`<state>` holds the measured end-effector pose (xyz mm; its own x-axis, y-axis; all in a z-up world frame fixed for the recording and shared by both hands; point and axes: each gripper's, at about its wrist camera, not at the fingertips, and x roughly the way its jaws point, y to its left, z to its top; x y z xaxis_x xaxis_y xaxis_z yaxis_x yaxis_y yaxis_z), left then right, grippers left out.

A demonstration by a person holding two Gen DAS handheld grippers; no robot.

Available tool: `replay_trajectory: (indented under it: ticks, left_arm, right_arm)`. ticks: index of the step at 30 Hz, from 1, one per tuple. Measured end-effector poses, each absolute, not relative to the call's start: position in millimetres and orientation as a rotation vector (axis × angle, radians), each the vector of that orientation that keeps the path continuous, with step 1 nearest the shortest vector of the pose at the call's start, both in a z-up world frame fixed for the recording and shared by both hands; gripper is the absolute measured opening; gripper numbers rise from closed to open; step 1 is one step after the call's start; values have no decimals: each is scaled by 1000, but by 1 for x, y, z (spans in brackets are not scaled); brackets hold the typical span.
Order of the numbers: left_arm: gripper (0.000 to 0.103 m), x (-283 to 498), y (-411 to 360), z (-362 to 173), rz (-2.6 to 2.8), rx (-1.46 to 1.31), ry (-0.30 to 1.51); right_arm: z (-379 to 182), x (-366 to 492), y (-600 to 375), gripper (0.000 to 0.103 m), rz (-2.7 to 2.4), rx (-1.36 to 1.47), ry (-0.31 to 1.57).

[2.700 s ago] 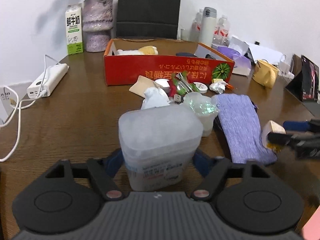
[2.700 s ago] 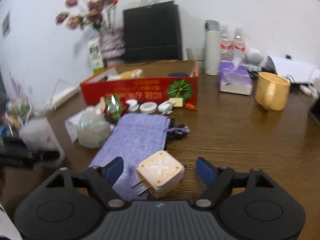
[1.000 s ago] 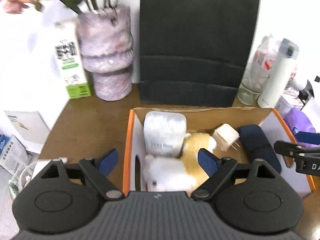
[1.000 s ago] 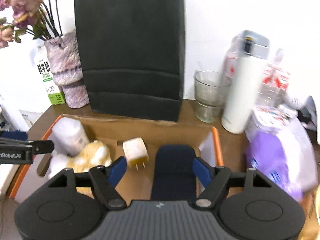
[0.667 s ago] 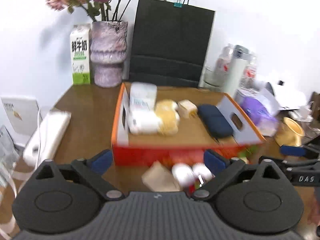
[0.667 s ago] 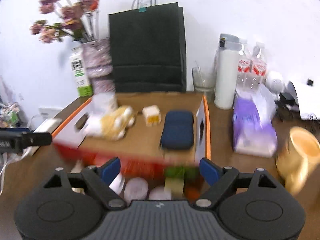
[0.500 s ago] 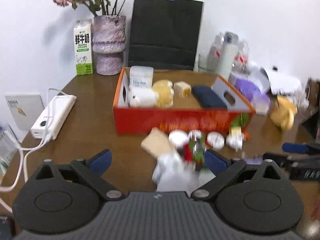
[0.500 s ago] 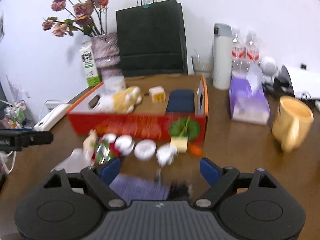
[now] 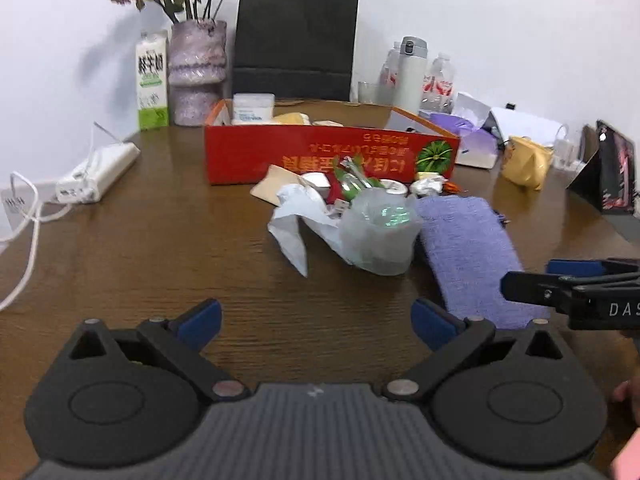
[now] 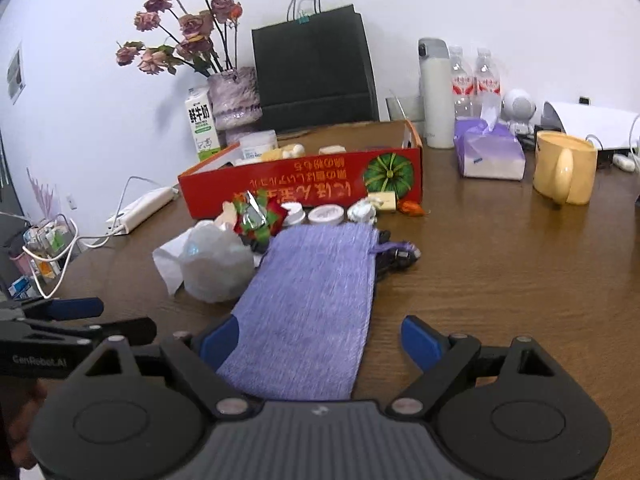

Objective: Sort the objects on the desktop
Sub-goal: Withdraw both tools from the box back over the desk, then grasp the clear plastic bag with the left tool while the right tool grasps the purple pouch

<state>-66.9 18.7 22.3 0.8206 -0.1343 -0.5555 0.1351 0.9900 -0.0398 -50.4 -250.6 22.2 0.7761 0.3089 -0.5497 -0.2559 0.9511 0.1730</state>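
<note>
- Both grippers had pulled back from above the red cardboard box (image 9: pixel 332 156) to the near side of the brown wooden table (image 9: pixel 140 240), and the white lidded tub (image 9: pixel 253 109) and cream plug adapter (image 10: pixel 332 149) they carried earlier lay inside the box.
- Left gripper (image 9: pixel 316 320) hung over bare table with its jaws spread wide and nothing between them; they had just finished opening.
- Right gripper (image 10: pixel 320 336) was likewise released, its jaws having just been widening, and the near end of the flat purple knitted pouch (image 10: pixel 316 300) lay between its blue pads without being pinched.
- That straddling suggested the pouch was the next pick, taken by its narrow end so it would lift like a flap.
- Beside the pouch sat the crumpled clear plastic bag (image 9: pixel 380 232) on white paper (image 9: pixel 296 216), roughly ahead of the left gripper and probably its next target.
- Small round white lids (image 10: pixel 328 214), a red-and-green foil wrapper (image 10: pixel 256 216) and a wadded tissue (image 10: pixel 362 212) remained unsorted against the box's front wall, so the sorting looked about half done.
</note>
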Motion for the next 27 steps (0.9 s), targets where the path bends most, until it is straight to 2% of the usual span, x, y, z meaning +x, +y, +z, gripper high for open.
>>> replay_trajectory:
  ticks: [6,13,16,17,19,20,21,22,23,24,25,26,27]
  left_arm:
    - [103,-63,17,20,-153,2,602]
    - [103,-46,5,49,-293,-8,510]
    - [97,-23,-12,54,-346,30,527]
    - [93,-14,-20,52,-357,47,540]
    - [82,0,-27,48,-370,57,571]
    - [72,6,-29,45,-381,59,590]
    - [60,10,-29,42,-377,54,612]
    - [52,12,-27,39,-364,41,632]
    - [39,13,-24,37,-351,31,639]
    - [36,11,-19,38,-352,13,638]
    - [34,8,-12,40,-358,-14,642]
    - [34,3,-7,44,-363,-45,649]
    - [33,-4,1,50,-367,-88,642]
  right_arm:
    - [19,-48,-255,88,294,129,631]
    - [23,-31,-255,86,312,124,662]
    - [25,-16,-252,81,307,109,659]
    - [25,-10,-251,78,298,102,654]
    - [25,-1,-250,63,274,95,656]
    - [24,5,-250,52,282,98,673]
    - [23,7,-250,46,298,108,685]
    - [23,7,-249,45,306,111,686]
    - [22,6,-247,40,304,90,679]
    - [24,3,-245,25,290,57,661]
    - [26,0,-245,22,286,42,648]
    - [30,-4,-246,7,286,39,632]
    - [36,-8,-247,2,288,43,620]
